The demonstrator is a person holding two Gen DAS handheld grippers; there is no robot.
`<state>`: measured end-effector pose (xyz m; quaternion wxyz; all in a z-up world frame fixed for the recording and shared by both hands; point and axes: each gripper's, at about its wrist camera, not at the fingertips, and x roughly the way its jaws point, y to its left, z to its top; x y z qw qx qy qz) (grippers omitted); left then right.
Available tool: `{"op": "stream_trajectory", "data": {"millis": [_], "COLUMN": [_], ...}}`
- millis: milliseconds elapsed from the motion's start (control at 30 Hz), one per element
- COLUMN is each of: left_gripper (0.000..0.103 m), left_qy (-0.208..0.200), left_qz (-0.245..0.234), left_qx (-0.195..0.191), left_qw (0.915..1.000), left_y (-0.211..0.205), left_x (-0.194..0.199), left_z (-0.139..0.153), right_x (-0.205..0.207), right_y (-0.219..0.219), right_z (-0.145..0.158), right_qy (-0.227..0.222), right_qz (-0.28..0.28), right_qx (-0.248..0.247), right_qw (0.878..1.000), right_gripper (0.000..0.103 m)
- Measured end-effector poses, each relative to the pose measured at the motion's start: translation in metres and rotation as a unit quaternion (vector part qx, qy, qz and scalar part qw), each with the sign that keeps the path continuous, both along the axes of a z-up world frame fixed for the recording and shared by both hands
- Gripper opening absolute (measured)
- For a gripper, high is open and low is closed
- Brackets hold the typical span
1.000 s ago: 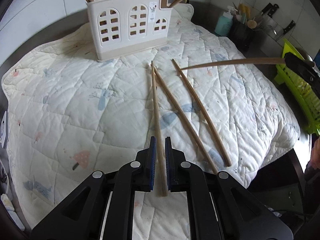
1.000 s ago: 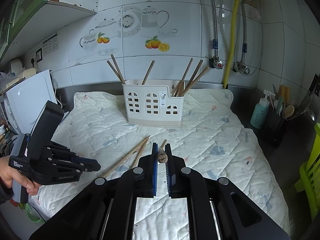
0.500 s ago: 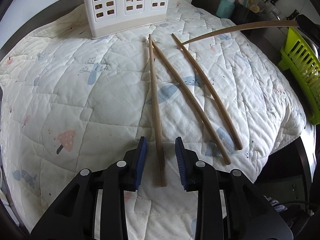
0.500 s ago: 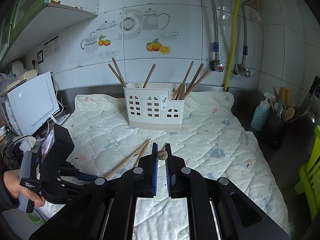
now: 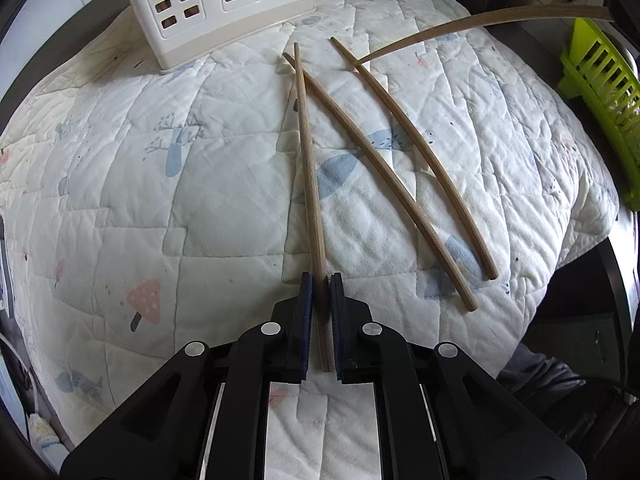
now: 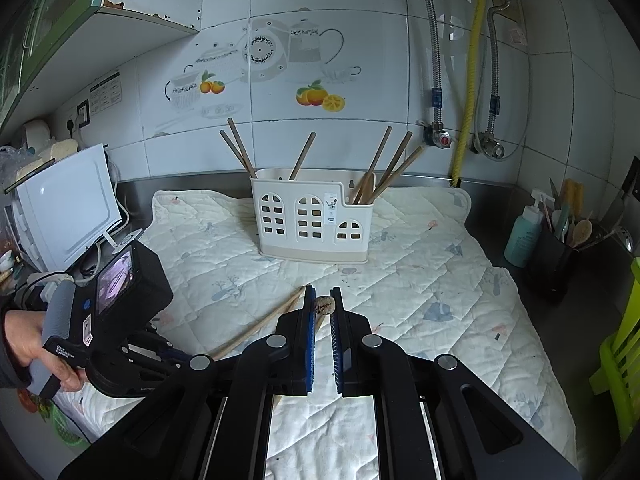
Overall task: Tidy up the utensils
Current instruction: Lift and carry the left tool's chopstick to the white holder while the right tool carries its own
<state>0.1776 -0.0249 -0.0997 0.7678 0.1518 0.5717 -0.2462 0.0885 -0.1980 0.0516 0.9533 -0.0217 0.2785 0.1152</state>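
Pinching a chopstick in each hand, so the risks first. My left fingers (image 5: 319, 300) hold their chopstick (image 5: 308, 168) close to its near end, and nearly all its length runs out ahead over the quilted mat (image 5: 120, 184). On a lift that long end could swing or sag and twist in the pads. Its far tip crosses the tip of the middle chopstick (image 5: 384, 184), just right of my fingers, so raising it may drag or roll that one. A third chopstick (image 5: 424, 152) lies further right, apart from both.

Left fingers: drawn nearly together, both blue pads pressed on the stick, its butt end between them.

Right fingers (image 6: 322, 306): almost closed, clamped on a chopstick seen end-on (image 6: 324, 305); in the left view it reaches in from the upper right, off the mat. Held so near its end it could tip on the way to the holder (image 6: 312, 220), which stands well ahead of both pairs of fingers, several sticks already upright inside. A tilted stick might catch the rim.
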Motion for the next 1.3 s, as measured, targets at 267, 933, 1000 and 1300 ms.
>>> {"op": "stream_trajectory", "data": {"millis": [267,933,1000,1300], "left_gripper": [0.008,0.006,0.006,0.006], "left_qy": [0.012,-0.109,-0.125,-0.182], "left_qz": [-0.032,-0.009,-0.004,0.023], "left_qx": [0.031,-0.016,-0.025,-0.076], "left_qw": [0.9989,0.9939,0.9918,0.98], "left_y": [-0.01,-0.002,0.004,0.009], "left_x": [0.009,0.016,0.011,0.015], "left_z": [0.0,0.069,0.075,0.11], "right_x": [0.002,0.017,0.02,0.047], "right_y": [0.001,-0.005,-0.004,-0.011], "right_z": [0.001,0.017,0.021,0.055], "right_qy": [-0.001,-0.017,-0.02,-0.033], "right_qz": [0.001,0.009,0.012,0.028], "right_qx": [-0.001,-0.001,-0.002,0.003], "right_qw": [1.0,1.0,1.0,0.999], "right_gripper": [0.007,0.007,0.007,0.007]}}
